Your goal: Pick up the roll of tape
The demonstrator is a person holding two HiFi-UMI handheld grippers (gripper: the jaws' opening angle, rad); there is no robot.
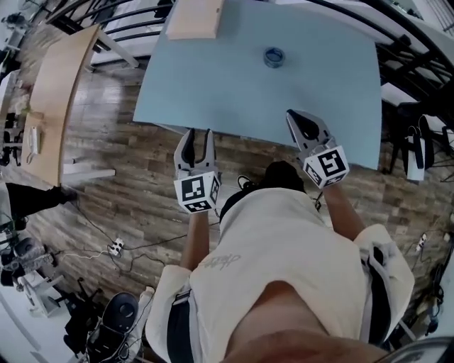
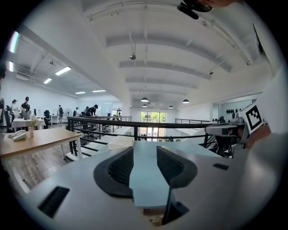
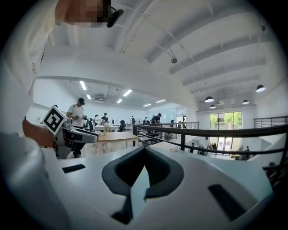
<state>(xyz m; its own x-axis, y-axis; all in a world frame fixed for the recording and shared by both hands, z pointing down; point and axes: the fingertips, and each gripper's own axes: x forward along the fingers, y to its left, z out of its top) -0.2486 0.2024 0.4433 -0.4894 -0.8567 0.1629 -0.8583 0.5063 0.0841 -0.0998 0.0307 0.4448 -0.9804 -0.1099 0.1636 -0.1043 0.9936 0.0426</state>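
Left tongs: You held the left gripper point(image 1: 199, 138) by the near edge of the table point(image 1: 234, 92). Its jaws stood well apart and gripped nothing; in the left gripper view only bare table top showed in the gap.
Right tongs: You held the right gripper point(image 1: 294, 117) over the near right part of the table. Its jaw tips met and nothing was held; the right gripper view showed only a thin sliver of table top below the tips.
Task's thing: The roll of tape point(image 1: 274, 57) lay flat and alone on the far half of the table, right of centre. It was well apart from both grippers and more nearly in line with the right one.
Step in hand: By my judgement the reach had not begun and the pickup was wholly undone.
Method advised: The right gripper looked better placed, but you needed to part its jaws before descending. The left was already open but faced a longer, crosswise reach.
Grip advised: Come down from above and centre the roll between the jaws before closing.
Risk noted: A flat roll on a smooth top would likely slide if one jaw touched first.
Far end: A wooden board point(image 1: 195, 18) lay at the far left of the table, well clear of the tape and no hindrance.
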